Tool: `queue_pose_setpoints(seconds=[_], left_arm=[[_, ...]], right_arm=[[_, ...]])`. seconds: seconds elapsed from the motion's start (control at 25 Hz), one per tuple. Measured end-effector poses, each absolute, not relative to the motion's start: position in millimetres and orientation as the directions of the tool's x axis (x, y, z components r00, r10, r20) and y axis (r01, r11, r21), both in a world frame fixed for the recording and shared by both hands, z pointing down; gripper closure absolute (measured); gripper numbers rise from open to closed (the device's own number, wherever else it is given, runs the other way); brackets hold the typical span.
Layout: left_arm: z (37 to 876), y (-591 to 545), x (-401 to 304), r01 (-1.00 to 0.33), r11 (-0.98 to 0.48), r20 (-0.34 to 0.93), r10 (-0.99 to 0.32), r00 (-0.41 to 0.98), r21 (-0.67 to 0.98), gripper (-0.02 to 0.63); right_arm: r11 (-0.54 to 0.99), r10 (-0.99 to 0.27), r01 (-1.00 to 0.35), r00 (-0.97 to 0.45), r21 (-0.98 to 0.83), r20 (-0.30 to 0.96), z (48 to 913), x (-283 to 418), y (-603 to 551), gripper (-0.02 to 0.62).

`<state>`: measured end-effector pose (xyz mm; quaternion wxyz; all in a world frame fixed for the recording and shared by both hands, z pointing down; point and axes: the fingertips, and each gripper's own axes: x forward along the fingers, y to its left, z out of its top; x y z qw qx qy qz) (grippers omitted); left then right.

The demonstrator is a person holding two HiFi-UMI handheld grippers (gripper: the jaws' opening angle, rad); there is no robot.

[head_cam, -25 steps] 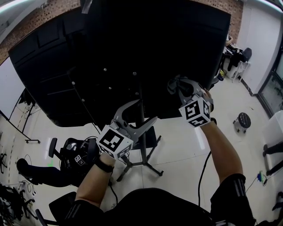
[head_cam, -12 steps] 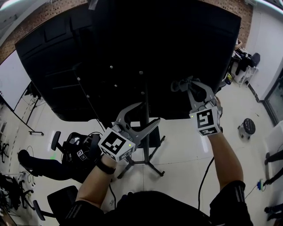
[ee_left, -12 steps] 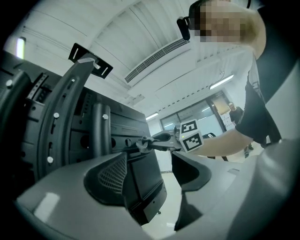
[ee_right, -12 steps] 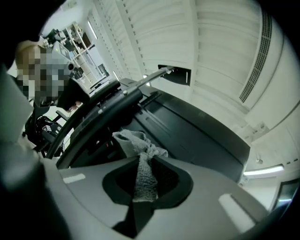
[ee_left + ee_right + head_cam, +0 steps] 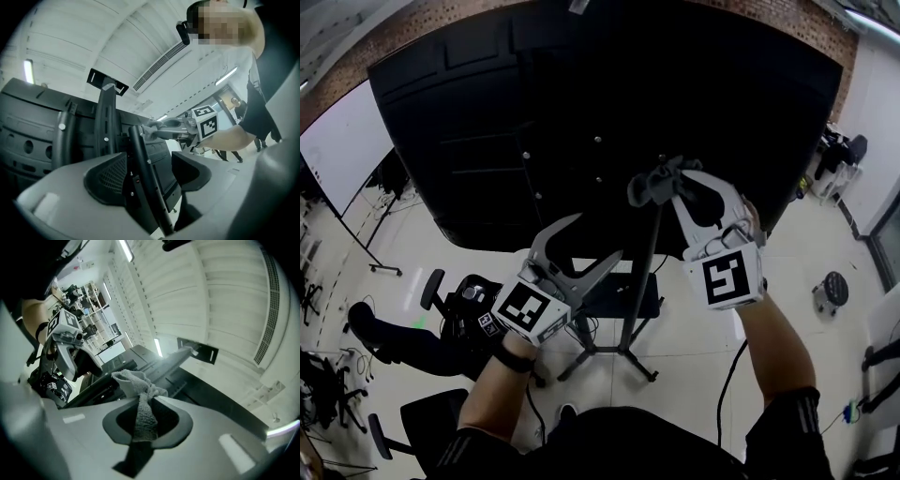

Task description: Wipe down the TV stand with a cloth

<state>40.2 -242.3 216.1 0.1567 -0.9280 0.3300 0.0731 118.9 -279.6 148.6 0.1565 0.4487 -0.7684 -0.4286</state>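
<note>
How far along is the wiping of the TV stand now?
Done: the right gripper is shut on the grey cloth. In hand: cloth held near the top of the stand's pole. Remaining: the lower pole and legs; the left gripper is open, holding nothing.

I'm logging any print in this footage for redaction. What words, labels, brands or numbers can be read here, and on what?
No readable words, brands or numbers anywhere.
Left gripper, marker cube: black-and-white square pattern, no letters.
Right gripper, marker cube: the same kind of pattern.
Small white tag low at the left: too small to read.
</note>
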Motion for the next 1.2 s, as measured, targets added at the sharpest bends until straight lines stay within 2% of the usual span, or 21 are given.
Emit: queue_pose_setpoints(seconds=[0.28, 0.64, 0.96, 1.2], left_arm=[[197.2, -234.4, -57.1, -0.687, -0.669, -0.268, -0.633, 0.727, -0.284, 0.282], [182.6, -241.2, -181.7, -0.741, -0.601, -0.291, -0.682, 0.671, -0.3, 0.281], [197.7, -253.8, -257.2, -0.75, -0.595, -0.263, -0.704, 0.66, -0.291, 0.279], [210.3, -261.2, -288.3, -0.761, -0.588, -0.245, -0.723, 0.646, -0.273, 0.278]], right_arm=[[0.257, -0.759, -0.495, -0.635, 0.83, -0.143, 128.6, -8.3, -257.3, 0.557], [0.259, -0.726, -0.355, -0.685, 0.898, -0.061, 131.3, -166.9, -274.8, 0.557], [0.224, -0.774, -0.243, -0.633, 0.944, 0.021, 144.3, -267.7, -319.7, 0.557], [0.189, -0.826, -0.146, -0.559, 0.971, 0.077, 153.8, -300.3, -352.2, 0.557]])
